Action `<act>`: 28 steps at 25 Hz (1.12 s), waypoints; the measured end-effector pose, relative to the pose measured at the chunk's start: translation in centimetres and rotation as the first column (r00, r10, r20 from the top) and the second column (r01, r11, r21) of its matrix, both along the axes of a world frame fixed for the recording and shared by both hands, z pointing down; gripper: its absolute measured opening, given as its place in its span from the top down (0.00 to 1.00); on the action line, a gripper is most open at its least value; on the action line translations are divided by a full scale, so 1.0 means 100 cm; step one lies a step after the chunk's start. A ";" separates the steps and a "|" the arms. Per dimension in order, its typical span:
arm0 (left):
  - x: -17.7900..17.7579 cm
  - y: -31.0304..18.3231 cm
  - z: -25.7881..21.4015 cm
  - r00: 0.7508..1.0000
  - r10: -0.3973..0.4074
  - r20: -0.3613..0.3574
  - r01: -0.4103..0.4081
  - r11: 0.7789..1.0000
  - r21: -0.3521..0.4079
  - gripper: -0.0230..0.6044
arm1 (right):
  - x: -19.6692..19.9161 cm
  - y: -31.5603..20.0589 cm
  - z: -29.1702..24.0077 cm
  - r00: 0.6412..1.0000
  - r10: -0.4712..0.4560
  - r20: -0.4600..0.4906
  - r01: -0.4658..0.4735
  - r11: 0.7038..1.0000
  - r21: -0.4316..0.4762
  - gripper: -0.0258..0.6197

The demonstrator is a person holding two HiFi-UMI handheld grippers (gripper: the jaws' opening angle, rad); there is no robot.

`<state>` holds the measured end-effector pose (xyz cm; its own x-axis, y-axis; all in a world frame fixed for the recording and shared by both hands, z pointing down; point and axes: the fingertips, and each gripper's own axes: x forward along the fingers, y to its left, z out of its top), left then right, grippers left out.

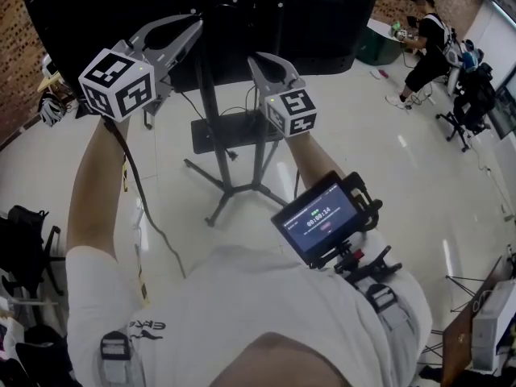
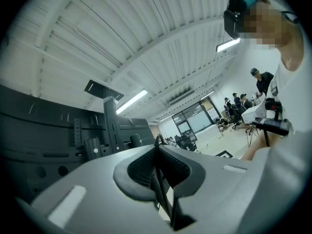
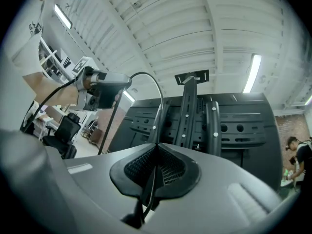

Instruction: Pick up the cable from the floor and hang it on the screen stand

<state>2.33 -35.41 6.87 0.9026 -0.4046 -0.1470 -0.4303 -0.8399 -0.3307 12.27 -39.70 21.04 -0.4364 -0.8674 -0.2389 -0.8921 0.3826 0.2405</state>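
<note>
In the head view we hold both tools up toward the top of the frame, against the back of the dark screen. The left hand-held gripper sits at upper left, and its marker cube faces us. The right hand-held gripper is just right of centre, close to the pole of the screen stand.

The cable is off the floor. It drops from the left hand-held gripper, runs down beside our left forearm and curves toward the lower middle of the frame.

In the left gripper view the left hand-held gripper has its jaws together on the cable. The thin black line is pinched between the ribbed pads, and a small loop pokes out above the tips. The screen's back panel fills the left of that frame.

In the right gripper view the right hand-held gripper is likewise clamped on the cable. From the pads the cable rises, arches over toward the upper left and falls again. Behind it, in the centre and right, are the upright mounting rails of the stand on the screen's back.

In the head view the stand's legs spread on the pale floor below a small dark tray. A person sits at the upper right, well apart from us.
</note>
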 end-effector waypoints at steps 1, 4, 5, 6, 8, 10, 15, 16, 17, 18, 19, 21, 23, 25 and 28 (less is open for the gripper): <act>-0.002 -0.004 0.004 1.000 -0.009 0.009 0.009 1.000 -0.001 0.93 | 0.007 0.000 -0.001 1.000 0.017 0.004 -0.017 1.000 0.004 0.92; -0.010 -0.014 0.011 0.999 -0.032 0.024 0.032 0.999 -0.007 0.93 | 0.021 0.001 -0.009 0.998 0.055 -0.004 -0.055 0.998 0.024 0.92; -0.013 -0.017 0.012 0.999 -0.038 0.025 0.038 0.999 -0.008 0.93 | 0.025 0.002 -0.013 0.998 0.065 -0.013 -0.065 0.997 0.034 0.92; -0.016 -0.020 0.013 0.999 -0.042 0.025 0.042 0.999 -0.009 0.93 | 0.028 0.003 -0.018 0.997 0.076 -0.022 -0.075 0.996 0.045 0.92; -0.021 -0.024 0.014 0.998 -0.050 0.028 0.050 0.999 -0.009 0.93 | 0.036 0.005 -0.030 0.994 0.101 -0.043 -0.098 0.993 0.072 0.92; -0.024 -0.029 0.015 0.997 -0.059 0.044 0.060 0.998 -0.004 0.93 | 0.045 0.007 -0.044 0.989 0.130 -0.067 -0.123 0.987 0.101 0.92; -0.031 -0.039 0.014 0.991 -0.090 0.095 0.087 0.996 0.032 0.93 | 0.059 0.011 -0.081 0.964 0.204 -0.171 -0.171 0.967 0.190 0.92; -0.032 -0.040 0.012 0.990 -0.097 0.101 0.094 0.995 0.040 0.93 | 0.060 0.012 -0.089 0.957 0.217 -0.192 -0.176 0.962 0.209 0.92; -0.034 -0.041 0.010 0.989 -0.104 0.104 0.100 0.994 0.048 0.93 | 0.060 0.013 -0.098 0.951 0.227 -0.209 -0.179 0.957 0.228 0.92; -0.035 -0.042 0.007 0.988 -0.111 0.104 0.105 0.993 0.054 0.93 | 0.060 0.014 -0.108 0.946 0.237 -0.221 -0.180 0.952 0.247 0.92; -0.036 -0.042 0.004 0.988 -0.116 0.104 0.110 0.992 0.061 0.93 | 0.060 0.015 -0.117 0.942 0.244 -0.230 -0.181 0.947 0.265 0.92; -0.036 -0.042 0.001 0.987 -0.124 0.101 0.117 0.990 0.073 0.93 | 0.061 0.016 -0.134 0.937 0.255 -0.237 -0.182 0.939 0.291 0.92; -0.035 -0.043 -0.003 0.986 -0.135 0.099 0.127 0.989 0.082 0.93 | 0.062 0.016 -0.150 0.934 0.265 -0.241 -0.184 0.932 0.313 0.92; -0.035 -0.045 -0.006 0.985 -0.146 0.096 0.138 0.987 0.085 0.93 | 0.063 0.014 -0.164 0.928 0.276 -0.249 -0.186 0.925 0.331 0.92; -0.034 -0.050 -0.014 0.982 -0.164 0.096 0.155 0.983 0.095 0.93 | 0.065 0.012 -0.180 0.919 0.290 -0.266 -0.188 0.917 0.351 0.92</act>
<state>-1.08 -40.39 5.42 0.8393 -0.5348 -0.0976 -0.5168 -0.7292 -0.4485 18.75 -38.52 3.09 -0.3209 -0.8572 -0.4027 -0.8089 0.0269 0.5873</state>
